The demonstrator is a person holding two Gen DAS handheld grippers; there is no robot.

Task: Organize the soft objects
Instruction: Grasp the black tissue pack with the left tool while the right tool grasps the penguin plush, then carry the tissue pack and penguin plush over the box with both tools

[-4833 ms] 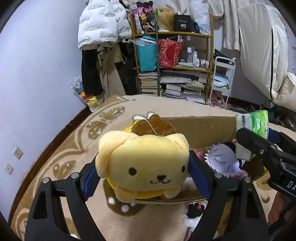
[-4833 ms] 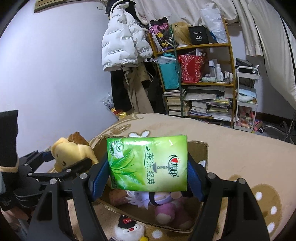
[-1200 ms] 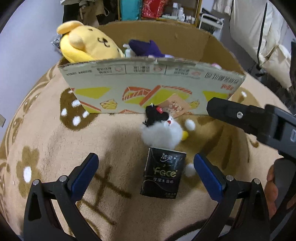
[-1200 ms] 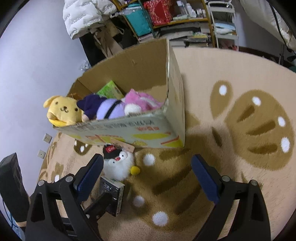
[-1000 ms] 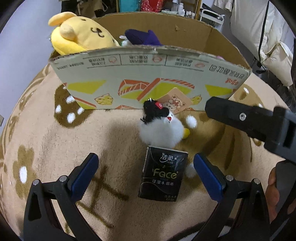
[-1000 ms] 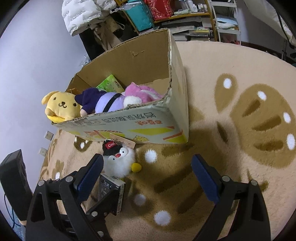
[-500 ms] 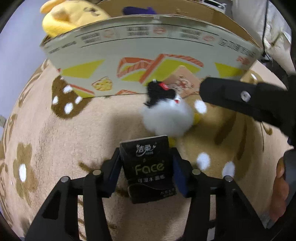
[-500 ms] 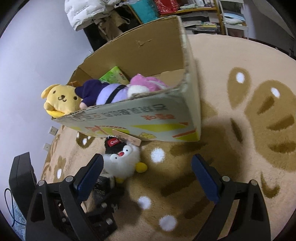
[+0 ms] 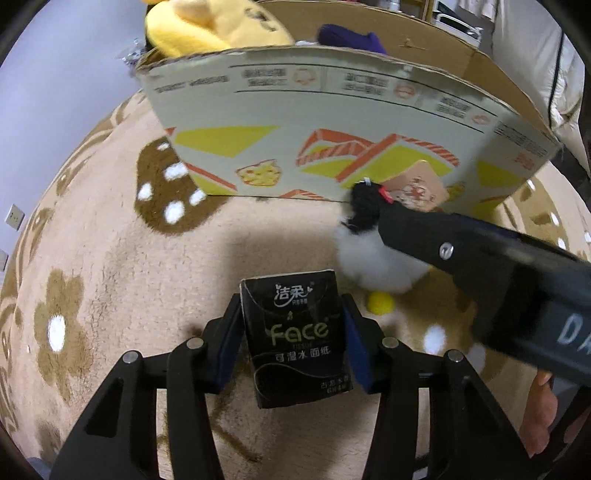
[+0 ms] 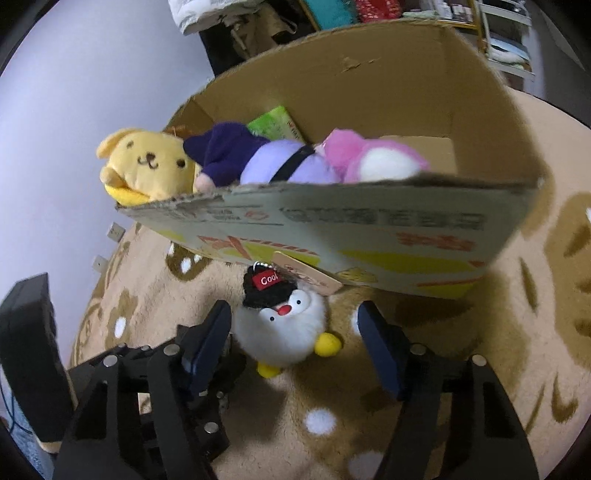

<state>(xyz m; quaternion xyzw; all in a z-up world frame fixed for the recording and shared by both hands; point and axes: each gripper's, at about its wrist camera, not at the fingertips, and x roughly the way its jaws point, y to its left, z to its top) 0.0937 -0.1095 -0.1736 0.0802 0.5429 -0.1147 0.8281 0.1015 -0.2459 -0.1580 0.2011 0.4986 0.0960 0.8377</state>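
My left gripper [image 9: 293,325] is shut on a black "Face" tissue pack [image 9: 295,332], held just above the rug. A white penguin plush [image 10: 284,332] with a black cap lies on the rug against the cardboard box [image 10: 369,225]. My right gripper [image 10: 291,332] straddles the penguin and its jaws are closing. The left pad is close to the fur and a gap remains on the right. In the left wrist view a right finger [image 9: 443,251] crosses the penguin [image 9: 373,262]. The box holds a yellow dog plush [image 10: 147,166], a purple plush [image 10: 258,158], a pink plush [image 10: 369,158] and a green tissue pack [image 10: 277,123].
Everything rests on a beige rug [image 9: 110,277] with brown flower and dot patterns. The box's printed front wall [image 9: 332,110] rises right behind the penguin. A lilac wall with sockets [image 9: 14,218] runs on the left. Shelves [image 10: 498,22] stand behind the box.
The left gripper came down and shut on the black tissue pack. The right gripper moved in over the penguin and its jaws narrowed. The yellow plush and green pack, held earlier, now lie in the box.
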